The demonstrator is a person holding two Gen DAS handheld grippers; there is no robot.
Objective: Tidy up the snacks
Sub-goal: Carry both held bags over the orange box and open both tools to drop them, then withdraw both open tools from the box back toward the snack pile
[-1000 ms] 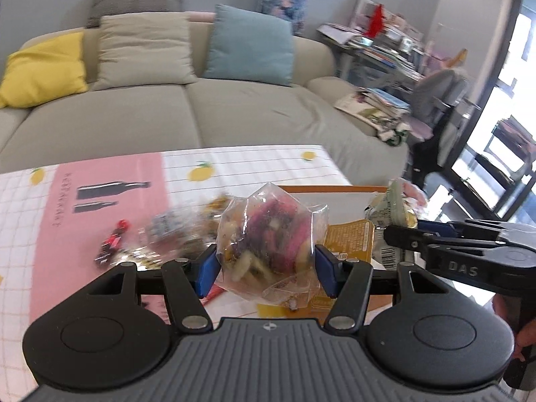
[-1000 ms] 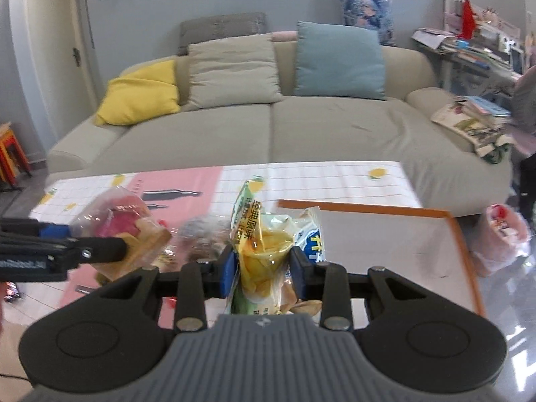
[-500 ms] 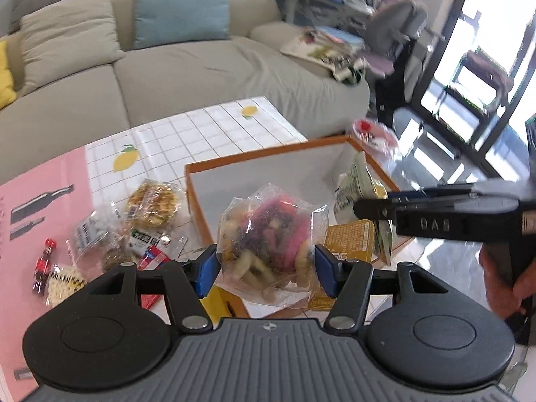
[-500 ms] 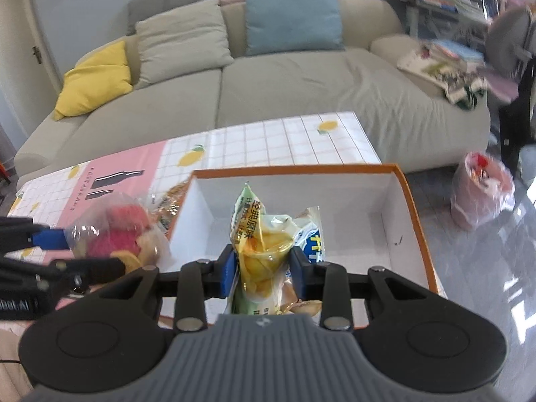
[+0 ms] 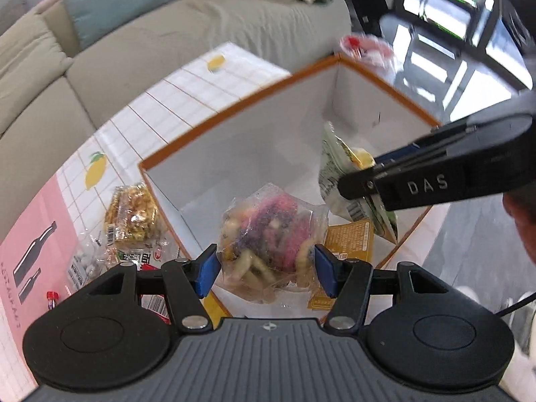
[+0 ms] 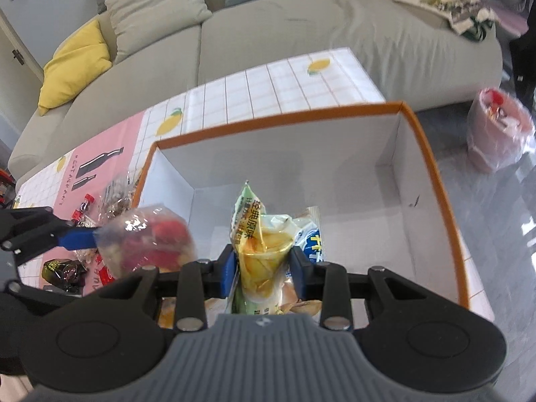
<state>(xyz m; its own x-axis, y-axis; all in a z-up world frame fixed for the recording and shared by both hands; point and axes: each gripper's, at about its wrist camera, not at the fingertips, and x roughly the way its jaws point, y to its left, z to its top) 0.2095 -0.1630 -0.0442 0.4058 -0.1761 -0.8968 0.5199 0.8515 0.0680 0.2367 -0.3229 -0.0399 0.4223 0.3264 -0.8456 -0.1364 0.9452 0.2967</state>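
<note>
I look down on the sofa (image 6: 301, 33) behind the table (image 6: 268, 80) with its lemon-print cloth; on the table stands the big box (image 6: 432, 167) with orange rim and white inside, its long side running across my right view, open to the top; beside its left wall some loose snacks (image 5: 130, 211) lie on the cloth, and a yellow flat pack (image 5: 348, 238) lies on the box floor near the front.

My left gripper (image 5: 264, 268) is about half open and its blue pads press both sides of a clear bag of mixed snacks (image 5: 268, 231); this bag is round, so I cannot tell a long axis; it hangs over the near-left part of the box, above the floor.

My right gripper (image 6: 263, 271) is more narrow, and it pinches a green and yellow chip bag (image 6: 264, 248) at the waist; the bag stands with its long axis upright, the sealed top edge pointing up and away from me, tilted a little left; it is over the front middle of the box; a blue and white pack (image 6: 313, 241) is just beside it on the right, touching it, but whether the pads also hold it I cannot tell.
</note>
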